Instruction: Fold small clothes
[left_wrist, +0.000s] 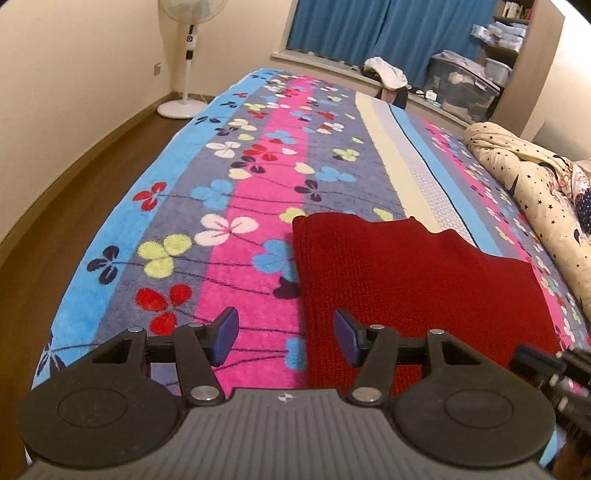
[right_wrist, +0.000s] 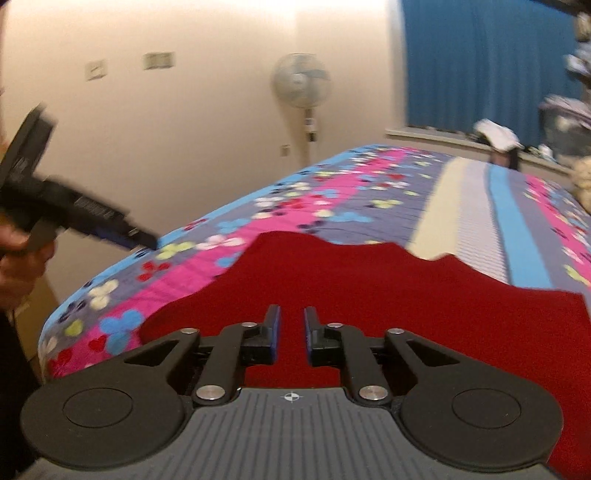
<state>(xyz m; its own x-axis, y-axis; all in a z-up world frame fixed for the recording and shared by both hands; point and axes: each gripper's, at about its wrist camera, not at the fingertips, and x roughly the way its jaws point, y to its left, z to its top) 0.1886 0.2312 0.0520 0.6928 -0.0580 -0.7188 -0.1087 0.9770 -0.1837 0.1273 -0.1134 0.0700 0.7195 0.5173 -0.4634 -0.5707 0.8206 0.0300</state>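
**Red knit garment on the bed, both hand-held grippers empty**

A red knitted garment (left_wrist: 399, 288) lies flat on the flowered bedspread (left_wrist: 229, 192), near the bed's near edge, its far edge uneven and stepped. The left hand-held gripper (left_wrist: 286, 339) hovers over the garment's left border with its blue-padded jaws spread wide, one finger above the pink stripe and the other above the red knit; nothing is between them. The right hand-held gripper (right_wrist: 291, 332) sits above the garment's near part, jaws drawn close together with a narrow gap and no cloth in it. In the right wrist view, the left hand-held gripper shows blurred at the left, held in a hand (right_wrist: 22, 258).

Along the right side of the bed lies a bunched star-print quilt (left_wrist: 528, 177). Beyond the bed stand a pedestal fan (left_wrist: 186, 55) by the wall, blue curtains (left_wrist: 388, 29) over a cluttered sill, and a lidded storage box (left_wrist: 461, 85).
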